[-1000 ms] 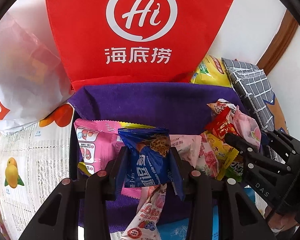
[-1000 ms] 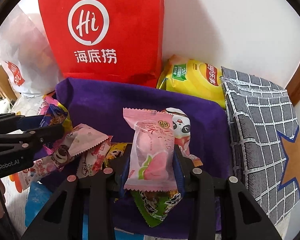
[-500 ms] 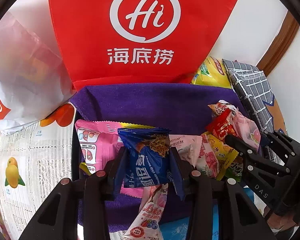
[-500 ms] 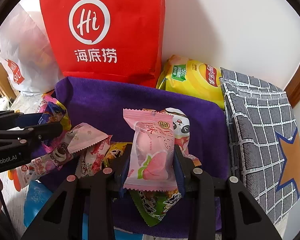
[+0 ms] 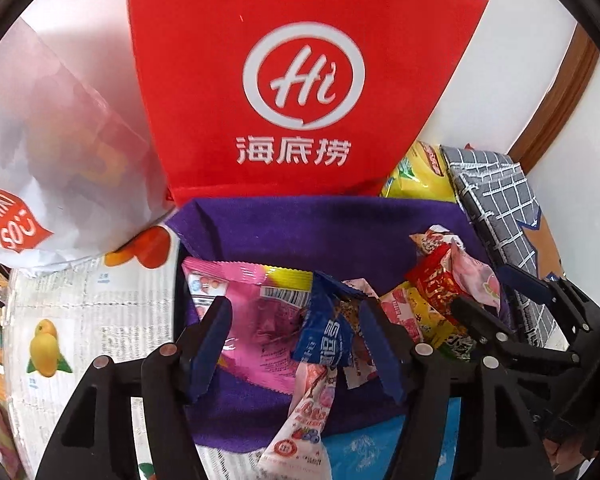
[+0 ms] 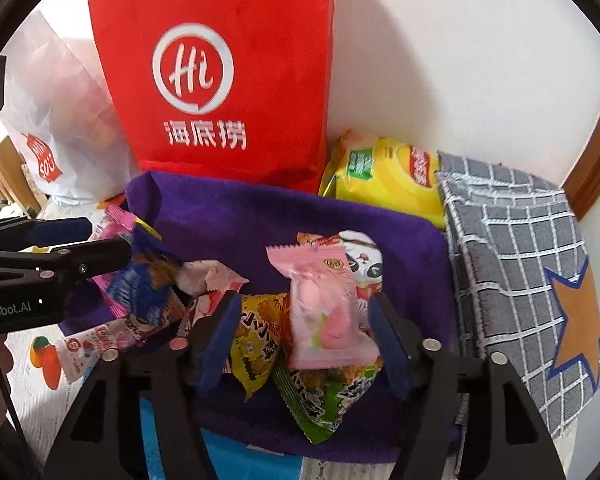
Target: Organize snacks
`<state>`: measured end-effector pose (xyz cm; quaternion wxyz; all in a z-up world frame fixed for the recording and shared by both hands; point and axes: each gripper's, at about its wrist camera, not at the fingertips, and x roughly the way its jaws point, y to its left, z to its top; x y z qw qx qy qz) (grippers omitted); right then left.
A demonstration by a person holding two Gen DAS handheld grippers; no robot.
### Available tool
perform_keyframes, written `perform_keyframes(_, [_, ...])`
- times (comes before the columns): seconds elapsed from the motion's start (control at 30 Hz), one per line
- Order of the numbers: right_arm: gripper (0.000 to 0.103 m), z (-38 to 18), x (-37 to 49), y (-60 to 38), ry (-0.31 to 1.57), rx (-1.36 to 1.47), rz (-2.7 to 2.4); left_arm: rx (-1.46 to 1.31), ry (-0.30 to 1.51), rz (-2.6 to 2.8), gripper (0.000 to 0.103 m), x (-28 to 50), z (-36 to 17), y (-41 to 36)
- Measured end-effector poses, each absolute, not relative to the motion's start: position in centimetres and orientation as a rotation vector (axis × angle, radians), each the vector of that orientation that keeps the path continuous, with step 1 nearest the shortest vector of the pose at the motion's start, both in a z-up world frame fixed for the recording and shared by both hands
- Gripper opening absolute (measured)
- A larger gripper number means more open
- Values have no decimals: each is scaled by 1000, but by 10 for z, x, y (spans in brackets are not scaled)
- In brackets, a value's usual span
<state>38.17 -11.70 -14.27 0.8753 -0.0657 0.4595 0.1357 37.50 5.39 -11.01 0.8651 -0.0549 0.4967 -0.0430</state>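
Releasing: left gripper (image 5: 296, 344), fingers just parted, blue crinkled snack packet (image 5: 327, 334) leaning loose against the right-hand finger, lower centre. Right gripper (image 6: 300, 334), fingers likewise just spread; pink peach-print candy packet (image 6: 326, 312) upright between them on purple cloth (image 6: 260, 216).

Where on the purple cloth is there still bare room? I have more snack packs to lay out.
The back strip of the purple cloth is bare, bordered by the red bag behind and the pile in front. The front right corner beside the grey checked cloth is also bare. The middle is crowded: blue packet, pink peach candy and other wrappers overlap between both grippers.
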Motion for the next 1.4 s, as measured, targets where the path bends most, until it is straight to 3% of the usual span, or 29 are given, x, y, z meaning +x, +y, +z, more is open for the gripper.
perform_keyframes(0.1, [73,-129,371,-124,940,-97,278,-107,1012,-98,73,367,-95,54])
perform_keyframes(0.3, [80,-94,340,-131,892,-87,241,-108,966,-107,73,340,-64,49])
perform_keyframes(0.7, [80,-40,241,-147,817,-23,222,-50,862,-97,73,236,-27,34])
perform_keyframes(0.97, [80,-24,173,-160,786,8,201,-60,838,-85,85,162,-17,24])
perform_keyframes(1.1, [91,-21,136,-163,731,-11,179,-36,820,-59,87,131,-14,16])
perform_keyframes(1.23, [92,-21,108,-171,720,-19,156,-39,793,-60,87,103,-11,9])
perform_keyframes(1.33, [101,-24,92,-178,735,4,164,-31,779,-64,87,84,-10,4])
perform_keyframes(1.4, [102,-25,81,-182,740,11,164,-26,775,-60,87,72,-10,0])
